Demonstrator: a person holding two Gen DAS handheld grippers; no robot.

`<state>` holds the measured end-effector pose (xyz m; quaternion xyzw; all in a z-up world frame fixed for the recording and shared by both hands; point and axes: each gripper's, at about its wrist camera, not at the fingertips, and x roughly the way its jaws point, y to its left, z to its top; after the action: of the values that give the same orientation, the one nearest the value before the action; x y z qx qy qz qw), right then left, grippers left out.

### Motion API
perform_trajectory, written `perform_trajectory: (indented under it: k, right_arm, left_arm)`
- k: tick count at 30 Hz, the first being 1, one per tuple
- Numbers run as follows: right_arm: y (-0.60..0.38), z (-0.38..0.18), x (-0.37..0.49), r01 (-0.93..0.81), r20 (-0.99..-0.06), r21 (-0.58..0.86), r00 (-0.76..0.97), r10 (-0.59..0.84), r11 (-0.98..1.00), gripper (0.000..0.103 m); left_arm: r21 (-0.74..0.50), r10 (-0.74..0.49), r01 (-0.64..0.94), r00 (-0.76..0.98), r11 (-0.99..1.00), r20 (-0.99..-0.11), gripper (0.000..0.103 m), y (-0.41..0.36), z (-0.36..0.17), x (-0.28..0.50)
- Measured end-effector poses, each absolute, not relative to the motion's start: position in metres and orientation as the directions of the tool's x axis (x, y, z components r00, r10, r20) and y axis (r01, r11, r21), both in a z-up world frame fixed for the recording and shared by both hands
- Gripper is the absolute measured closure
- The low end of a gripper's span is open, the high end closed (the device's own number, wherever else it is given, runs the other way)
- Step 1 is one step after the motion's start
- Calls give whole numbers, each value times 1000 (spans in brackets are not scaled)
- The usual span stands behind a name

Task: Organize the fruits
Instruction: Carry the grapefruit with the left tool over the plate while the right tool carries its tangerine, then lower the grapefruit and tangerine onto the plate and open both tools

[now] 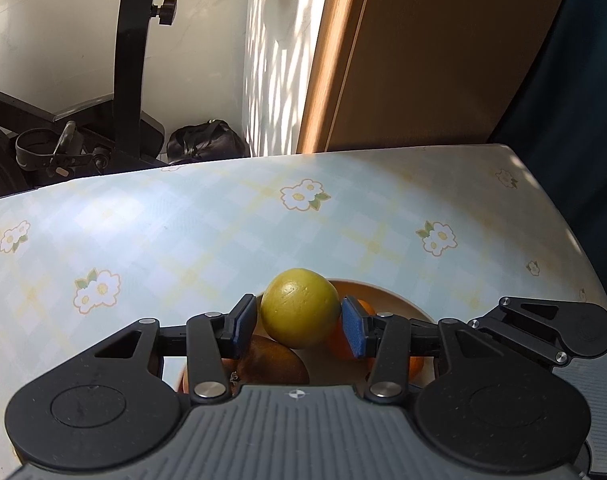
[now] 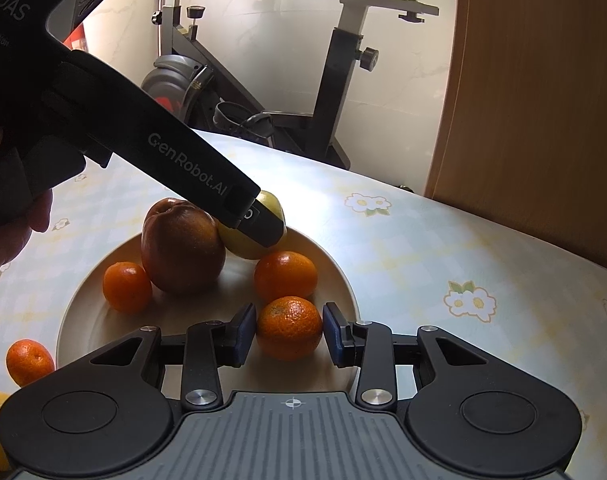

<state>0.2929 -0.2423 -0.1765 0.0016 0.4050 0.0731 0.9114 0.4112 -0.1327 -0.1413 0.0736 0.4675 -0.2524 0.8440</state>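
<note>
The plate (image 2: 83,296) on the table (image 2: 443,248) holds a big red apple (image 2: 181,248), firm and heavy, crowding the lemon (image 1: 299,308). The left gripper (image 1: 299,322) pinches that smooth, waxy lemon at its widest. The right gripper (image 2: 289,330) grips a small, softer tangerine (image 2: 289,328) over the plate's near rim; two more tangerines (image 2: 285,276) sit nearby.

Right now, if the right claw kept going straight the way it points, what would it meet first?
The mandarin already sits between the right claw pads, so pushing on would press it into the claw's throat or onto the plate beneath. Past it lies another mandarin, though depth is unclear.
</note>
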Motion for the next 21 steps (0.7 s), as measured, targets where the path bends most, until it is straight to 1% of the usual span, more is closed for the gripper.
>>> perform_trajectory:
  k: [3,11,21]
  right_arm:
    - [-241,-176,292,-129,-740,60,660,131,990,63]
    - [-244,-162,274,-91,-716,85,687,124,992,63]
    - [-244,-137,234,11,-663,189,739,119,982,63]
  left_arm:
    - [-111,-360,496,441,861,-822,54,-131,-139,407]
    - [-106,-369,482,493,870,-788,53,-122,-121,392]
    - [-46,-325,431,603,901,-728,53,-87,-89,353]
